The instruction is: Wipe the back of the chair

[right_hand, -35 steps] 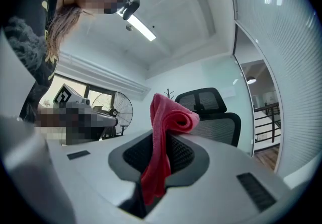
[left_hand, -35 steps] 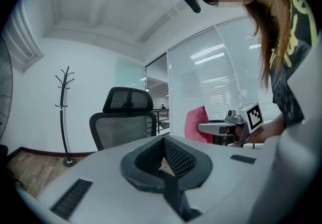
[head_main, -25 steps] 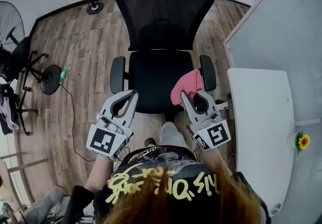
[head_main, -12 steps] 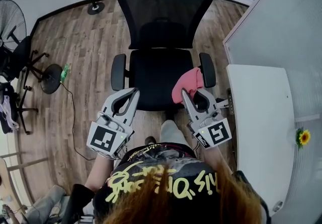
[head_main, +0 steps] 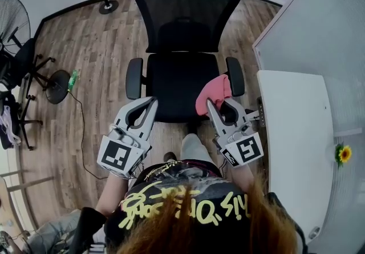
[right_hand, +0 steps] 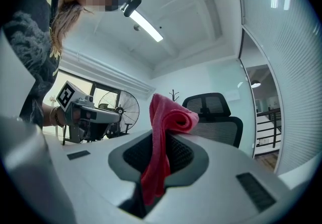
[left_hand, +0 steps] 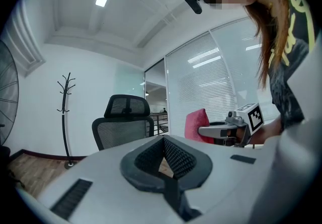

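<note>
A black office chair faces me, its mesh back (head_main: 188, 16) rising beyond the seat (head_main: 181, 84). Both grippers hover side by side at the seat's near edge. My right gripper (head_main: 212, 104) is shut on a pink cloth (head_main: 214, 93), which bunches above the jaws and hangs over the seat's right side by the armrest. In the right gripper view the cloth (right_hand: 162, 122) drapes down between the jaws of that gripper (right_hand: 168, 137), with the chair (right_hand: 214, 112) behind. My left gripper (head_main: 150, 103) is shut with nothing in it. In the left gripper view, this gripper (left_hand: 163, 141) points towards the chair (left_hand: 123, 127).
A white desk (head_main: 296, 133) runs along the right beside a grey partition, with a small sunflower (head_main: 343, 159) at its far side. On the left wooden floor are a fan (head_main: 11, 24), another chair's base (head_main: 54, 87), a green bottle (head_main: 72, 81) and a cable. A coat stand's base (head_main: 107, 7) sits behind the chair.
Hardly anything: the view shifts slightly, and both grippers stay in front of the seat with the cloth still held in the right one.
</note>
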`<state>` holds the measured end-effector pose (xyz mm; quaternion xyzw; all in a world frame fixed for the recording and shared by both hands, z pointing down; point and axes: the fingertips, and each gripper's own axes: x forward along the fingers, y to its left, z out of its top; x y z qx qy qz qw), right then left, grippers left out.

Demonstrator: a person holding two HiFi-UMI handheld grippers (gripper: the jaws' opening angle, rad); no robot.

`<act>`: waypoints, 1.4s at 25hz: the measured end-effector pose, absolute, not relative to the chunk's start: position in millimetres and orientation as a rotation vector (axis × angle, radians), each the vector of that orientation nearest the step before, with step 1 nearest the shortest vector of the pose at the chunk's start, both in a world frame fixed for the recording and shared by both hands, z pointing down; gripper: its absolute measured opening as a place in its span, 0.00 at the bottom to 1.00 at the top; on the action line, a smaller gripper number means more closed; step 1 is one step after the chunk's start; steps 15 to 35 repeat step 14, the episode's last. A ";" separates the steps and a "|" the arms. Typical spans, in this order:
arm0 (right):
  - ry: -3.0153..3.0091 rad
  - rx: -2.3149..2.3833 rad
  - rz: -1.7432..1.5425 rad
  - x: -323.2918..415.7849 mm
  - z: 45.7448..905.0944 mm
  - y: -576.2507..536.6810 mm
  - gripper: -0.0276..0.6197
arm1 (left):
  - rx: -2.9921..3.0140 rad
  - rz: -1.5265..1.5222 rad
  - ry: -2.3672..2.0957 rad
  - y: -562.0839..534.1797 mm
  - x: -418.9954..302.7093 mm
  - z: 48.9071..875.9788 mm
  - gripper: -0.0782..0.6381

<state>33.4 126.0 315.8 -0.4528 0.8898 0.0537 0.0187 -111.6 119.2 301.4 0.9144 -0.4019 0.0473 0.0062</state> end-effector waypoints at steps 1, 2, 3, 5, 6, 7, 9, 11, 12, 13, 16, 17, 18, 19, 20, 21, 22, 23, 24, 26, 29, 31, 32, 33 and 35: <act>2.766 -1.404 0.167 32.3 315.5 126.6 0.14 | 2.863 0.143 -1.256 119.6 -112.3 300.6 0.09; 2.768 -1.402 0.167 31.0 314.8 127.2 0.14 | 2.869 0.139 -1.252 120.1 -113.0 300.0 0.09; 2.771 -1.400 0.166 30.0 314.3 127.7 0.14 | 2.874 0.139 -1.249 120.6 -113.5 299.7 0.09; 2.775 -1.397 0.166 29.3 314.4 127.6 0.14 | 2.873 0.146 -1.251 120.5 -113.7 299.4 0.09; 2.776 -1.395 0.166 29.6 314.6 127.1 0.14 | 2.876 0.141 -1.250 120.2 -113.1 299.6 0.09; 2.778 -1.392 0.168 29.8 314.5 126.4 0.14 | 2.882 0.132 -1.248 119.9 -112.6 299.5 0.09; 2.779 -1.390 0.173 29.2 313.4 125.3 0.14 | 2.889 0.115 -1.248 119.4 -113.8 298.4 0.09; 2.780 -1.390 0.174 27.4 312.0 125.0 0.14 | 2.881 0.122 -1.260 118.9 -116.7 296.2 0.09; 2.781 -1.389 0.174 26.4 311.4 125.3 0.14 | 2.875 0.130 -1.268 118.7 -118.1 294.9 0.09; 2.782 -1.387 0.175 25.3 311.0 125.7 0.14 | 2.870 0.136 -1.275 118.8 -119.4 294.0 0.09; 2.784 -1.385 0.176 24.2 310.7 126.2 0.14 | 2.865 0.143 -1.281 119.1 -120.5 293.3 0.09; 2.784 -1.385 0.176 24.2 310.7 126.2 0.14 | 2.865 0.143 -1.281 119.1 -120.5 293.3 0.09; 2.784 -1.385 0.176 24.2 310.7 126.2 0.14 | 2.865 0.143 -1.281 119.1 -120.5 293.3 0.09; 2.784 -1.385 0.176 24.2 310.7 126.2 0.14 | 2.865 0.143 -1.281 119.1 -120.5 293.3 0.09; 2.784 -1.385 0.176 24.2 310.7 126.2 0.14 | 2.865 0.143 -1.281 119.1 -120.5 293.3 0.09; 2.784 -1.385 0.176 24.2 310.7 126.2 0.14 | 2.865 0.143 -1.281 119.1 -120.5 293.3 0.09; 2.784 -1.385 0.176 24.2 310.7 126.2 0.14 | 2.865 0.143 -1.281 119.1 -120.5 293.3 0.09; 2.784 -1.385 0.176 24.2 310.7 126.2 0.14 | 2.865 0.143 -1.281 119.1 -120.5 293.3 0.09; 2.784 -1.385 0.176 24.2 310.7 126.2 0.14 | 2.865 0.143 -1.281 119.1 -120.5 293.3 0.09; 2.784 -1.385 0.176 24.2 310.7 126.2 0.14 | 2.865 0.143 -1.281 119.1 -120.5 293.3 0.09; 2.784 -1.385 0.176 24.2 310.7 126.2 0.14 | 2.865 0.143 -1.281 119.1 -120.5 293.3 0.09; 2.784 -1.385 0.176 24.2 310.7 126.2 0.14 | 2.865 0.143 -1.281 119.1 -120.5 293.3 0.09; 2.784 -1.385 0.176 24.2 310.7 126.2 0.14 | 2.865 0.143 -1.281 119.1 -120.5 293.3 0.09; 2.784 -1.385 0.176 24.2 310.7 126.2 0.14 | 2.865 0.143 -1.281 119.1 -120.5 293.3 0.09; 2.784 -1.385 0.176 24.2 310.7 126.2 0.14 | 2.865 0.143 -1.281 119.1 -120.5 293.3 0.09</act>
